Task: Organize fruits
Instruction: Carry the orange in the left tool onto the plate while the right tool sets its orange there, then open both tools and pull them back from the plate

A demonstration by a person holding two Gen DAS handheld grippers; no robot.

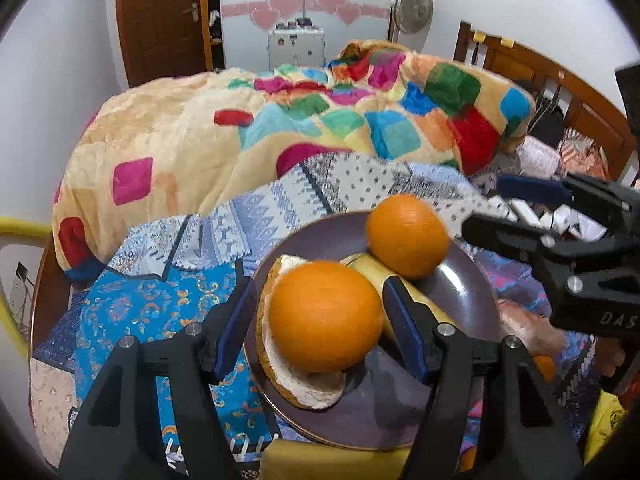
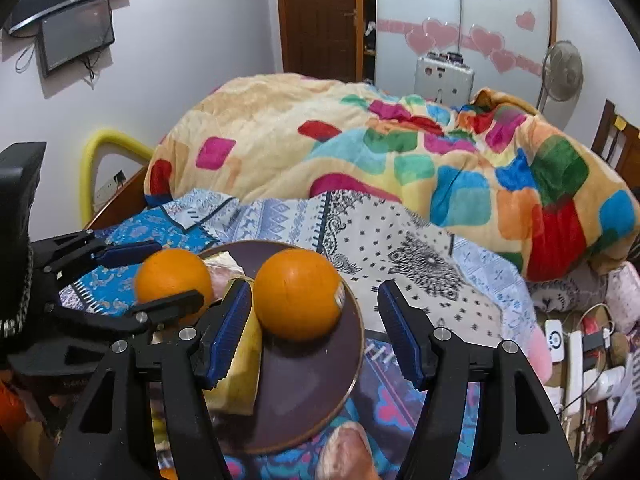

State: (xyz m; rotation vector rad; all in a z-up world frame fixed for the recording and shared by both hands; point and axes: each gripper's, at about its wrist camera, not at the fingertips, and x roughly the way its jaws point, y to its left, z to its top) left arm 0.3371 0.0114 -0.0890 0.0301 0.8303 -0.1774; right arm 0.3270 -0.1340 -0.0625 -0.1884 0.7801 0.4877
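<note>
While both grippers stand with jaws apart and clamped on nothing, a purple plate (image 1: 460, 280) on the patterned bed cover (image 2: 400, 240) holds two oranges, a banana (image 2: 240, 364) and a peel (image 1: 288, 388). Near orange (image 1: 325, 316): between the left gripper's (image 1: 320, 320) blue pads, gaps either side. Far orange (image 2: 298, 294): between the right gripper's (image 2: 316, 332) pads, nearer the left pad.

My left gripper (image 1: 320, 320) and right gripper (image 2: 316, 332) are matte black plastic frames with triangular cut-outs and round silver screw heads. Their fingers (image 1: 402, 328) carry ribbed blue pads, and pale embossed lettering marks one housing.
</note>
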